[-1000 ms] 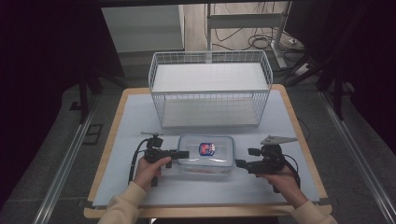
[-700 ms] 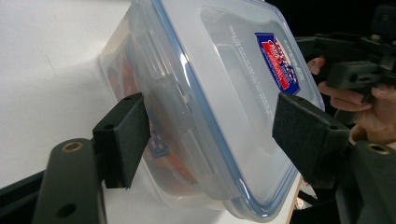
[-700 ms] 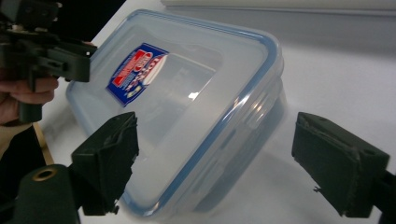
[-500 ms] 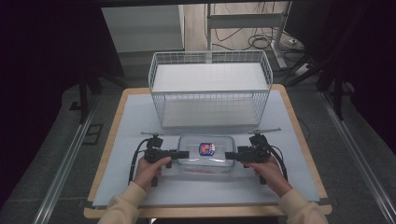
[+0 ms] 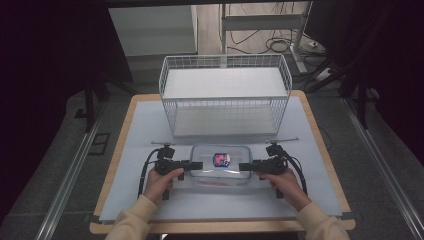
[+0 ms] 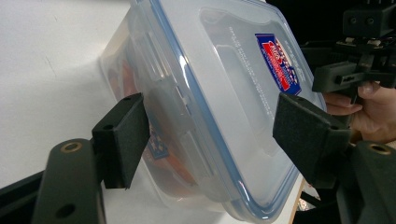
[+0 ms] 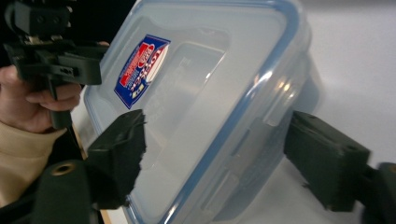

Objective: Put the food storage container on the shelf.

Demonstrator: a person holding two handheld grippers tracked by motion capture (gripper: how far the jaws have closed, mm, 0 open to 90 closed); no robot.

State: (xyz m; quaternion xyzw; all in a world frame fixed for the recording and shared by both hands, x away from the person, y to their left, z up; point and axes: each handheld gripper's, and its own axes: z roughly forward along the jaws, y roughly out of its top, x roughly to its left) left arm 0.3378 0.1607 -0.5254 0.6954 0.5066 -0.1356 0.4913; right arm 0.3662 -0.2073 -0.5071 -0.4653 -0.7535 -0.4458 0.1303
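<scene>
White tabletop point(image 5: 150, 200), clear rectangular plastic container point(image 5: 220, 172)

From the clear plastic lidded container point(image 5: 220, 163) at the table's near middle, the tall white wire basket point(image 5: 225, 93) walls off twelve o'clock, with a narrow strip of bare pale blue mat point(image 5: 150, 130) between them. Three and nine are taken by the right gripper point(image 5: 245, 167) and left gripper point(image 5: 197, 165). Six o'clock lies open mat between the forearms
</scene>
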